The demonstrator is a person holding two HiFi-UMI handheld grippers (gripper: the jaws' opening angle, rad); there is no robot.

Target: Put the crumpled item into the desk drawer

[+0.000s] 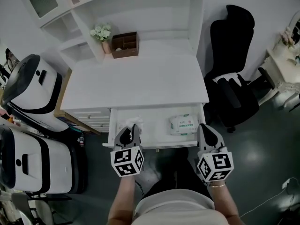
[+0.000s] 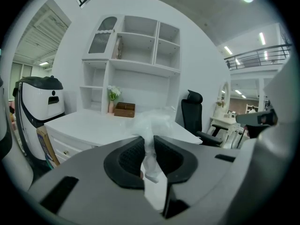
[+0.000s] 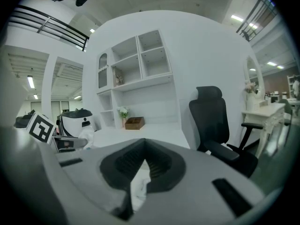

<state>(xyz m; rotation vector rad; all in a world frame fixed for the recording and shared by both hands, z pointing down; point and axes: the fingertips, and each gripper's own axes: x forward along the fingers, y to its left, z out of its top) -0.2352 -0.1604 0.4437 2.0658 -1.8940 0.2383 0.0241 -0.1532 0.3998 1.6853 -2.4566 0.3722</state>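
Observation:
The crumpled white item (image 1: pixel 131 123) is pinched in my left gripper (image 1: pixel 130 130), just over the left end of the open desk drawer (image 1: pixel 154 139). In the left gripper view the black pads (image 2: pixel 129 156) press on the crumpled item (image 2: pixel 152 121), which bulges up above the left gripper (image 2: pixel 146 144). My right gripper (image 1: pixel 206 129) hangs at the drawer's right front corner. In its own view the right gripper (image 3: pixel 143 154) has its tips together with nothing between them.
A green-and-white wipes pack (image 1: pixel 183 124) lies in the drawer's right half. On the white desk (image 1: pixel 140 86) stand a small flower pot (image 1: pixel 103 34) and a brown wooden box (image 1: pixel 125 44). A black office chair (image 1: pixel 232 69) is at the right, white machines (image 1: pixel 33 93) at the left.

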